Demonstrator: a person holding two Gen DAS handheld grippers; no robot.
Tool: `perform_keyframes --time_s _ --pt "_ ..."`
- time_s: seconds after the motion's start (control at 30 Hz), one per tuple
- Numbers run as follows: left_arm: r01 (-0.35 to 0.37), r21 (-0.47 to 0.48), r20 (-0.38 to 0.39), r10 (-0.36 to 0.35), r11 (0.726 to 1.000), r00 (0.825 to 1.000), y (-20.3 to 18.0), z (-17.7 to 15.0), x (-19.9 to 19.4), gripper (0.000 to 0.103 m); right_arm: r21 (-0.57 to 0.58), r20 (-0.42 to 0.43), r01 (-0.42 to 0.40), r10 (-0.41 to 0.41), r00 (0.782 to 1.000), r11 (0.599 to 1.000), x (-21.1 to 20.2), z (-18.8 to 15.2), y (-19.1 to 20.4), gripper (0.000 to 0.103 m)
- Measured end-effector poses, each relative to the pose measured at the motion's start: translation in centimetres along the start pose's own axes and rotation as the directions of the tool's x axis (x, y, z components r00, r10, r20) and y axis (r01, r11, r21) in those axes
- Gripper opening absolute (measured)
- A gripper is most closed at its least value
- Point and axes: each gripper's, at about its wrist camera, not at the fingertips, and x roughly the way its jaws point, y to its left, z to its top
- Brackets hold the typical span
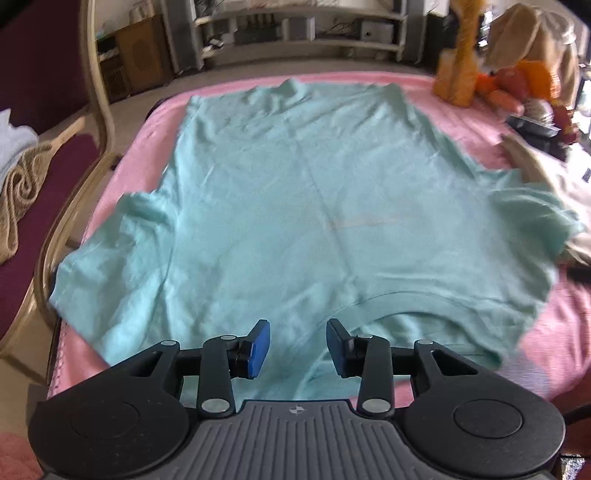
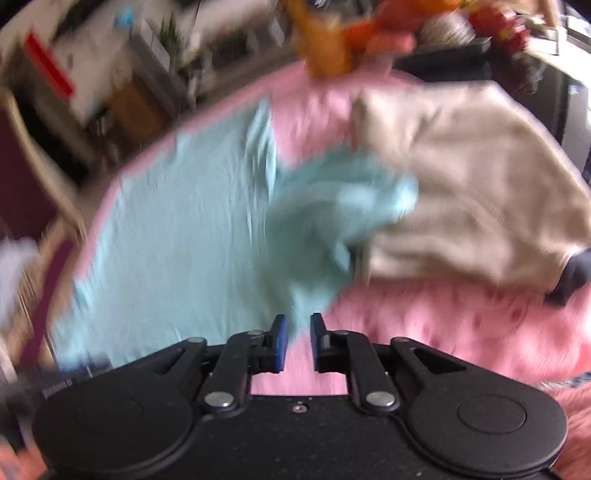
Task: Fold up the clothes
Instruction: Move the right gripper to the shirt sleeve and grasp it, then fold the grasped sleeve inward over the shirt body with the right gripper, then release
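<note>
The light blue T-shirt (image 1: 295, 206) lies spread flat on the pink blanket (image 1: 576, 332) that covers the table. Its collar (image 1: 413, 306) is at the near edge, just ahead of my left claw, and its hem is at the far side. One sleeve (image 1: 110, 251) reaches toward the near left corner. The other sleeve (image 2: 343, 199) is bunched up and lies against a beige garment (image 2: 472, 192) on the right. No print, label or brand is readable on the shirt from either view.

My left claw (image 1: 297, 347) sits low over the shirt beside the collar. Its blue pads (image 1: 258, 349) stand part open with only flat cloth seen between them; it grips nothing.

My right claw (image 2: 297, 341) is over the shirt's near right edge, where blue cloth meets pink blanket. Its jaws stand narrowly apart and I see nothing clamped between them. This view is heavily blurred.

The beige garment lies in a loose heap on the blanket, right of the shirt. At the far right corner stands an orange and tan stuffed toy (image 1: 498, 55). Beside it a dark tray (image 1: 532, 125) holds red and orange items I cannot identify. A chair (image 1: 66, 177) with a dark red seat stands left of the table, with patterned cloth (image 1: 22, 192) on it. Shelving (image 1: 295, 33) fills the far wall; its contents are too small to read.
</note>
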Motion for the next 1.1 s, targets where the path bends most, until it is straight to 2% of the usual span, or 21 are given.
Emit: perform_keyframes --time_s 0.03,0.07,0.13,0.2,0.27,0.43,0.53,0.6,0.63,0.67,0.7,0.9,1.0,1.1 --pt "-0.001 0.009 0.003 0.001 1.0 1.0 -0.2 0.0 0.1 0.038 0.045 0.052 -0.001 -0.001 0.999 0.999 -0.8 0.7 -0.7 0.031" --pt "-0.006 0.011 -0.004 0.006 1.0 1.0 -0.3 0.0 0.4 0.038 0.102 0.093 -0.001 -0.009 0.996 0.995 -1.3 1.3 -1.5 0.035" --pt "-0.01 -0.001 -0.036 0.01 1.0 0.999 -0.1 0.1 1.3 0.038 0.243 0.142 -0.008 -0.028 0.989 0.97 -2.0 2.4 -3.8 0.036" --pt "-0.012 -0.013 -0.052 0.011 1.0 0.999 0.1 0.1 1.6 0.038 0.378 0.121 -0.028 -0.02 0.992 0.925 -1.4 2.9 -6.0 0.036" --pt "-0.012 -0.018 -0.053 0.011 1.0 0.999 0.2 0.0 1.6 0.038 0.461 0.09 -0.029 -0.015 0.996 0.887 -0.5 2.8 -7.4 0.036" --pt "-0.01 -0.014 -0.053 0.009 1.0 0.999 0.2 -0.1 1.5 0.038 0.528 0.069 -0.033 -0.004 0.998 0.849 1.2 3.1 -8.2 0.036" --pt "-0.007 -0.017 -0.054 0.006 1.0 0.999 0.3 -0.1 1.5 0.039 0.596 0.068 -0.049 0.011 0.998 0.802 2.3 3.3 -8.9 0.035" --pt "-0.006 -0.023 -0.057 0.005 1.0 0.998 0.5 -0.1 1.6 0.039 0.608 0.074 -0.047 0.002 0.997 0.792 2.6 3.3 -9.0 0.028" --pt "-0.006 -0.026 -0.058 0.005 1.0 0.998 0.6 -0.2 1.6 0.039 0.604 0.078 -0.042 -0.007 0.997 0.796 2.7 3.4 -8.9 0.022" --pt "-0.006 -0.029 -0.059 0.004 1.0 0.998 0.6 -0.1 1.6 0.039 0.595 0.084 -0.036 -0.017 0.996 0.803 2.8 3.5 -8.8 0.008" --pt "-0.006 -0.033 -0.059 0.004 0.999 0.998 0.7 -0.1 1.6 0.039 0.576 0.092 -0.029 -0.029 0.995 0.817 2.9 3.7 -8.6 0.004" --pt "-0.004 -0.045 -0.047 0.002 0.999 0.999 1.0 0.0 1.1 0.039 0.328 0.18 0.053 -0.118 0.977 0.943 2.5 5.0 -3.8 0.003" --pt "0.0 -0.054 -0.041 -0.002 0.999 0.999 1.3 0.0 0.8 0.039 0.167 0.219 0.102 -0.138 0.966 0.981 2.3 5.4 -0.2 0.003" --pt "0.004 -0.073 -0.035 -0.006 0.997 0.999 1.9 0.0 0.6 0.039 -0.03 0.219 0.12 -0.111 0.969 0.992 2.9 4.7 4.6 0.003"
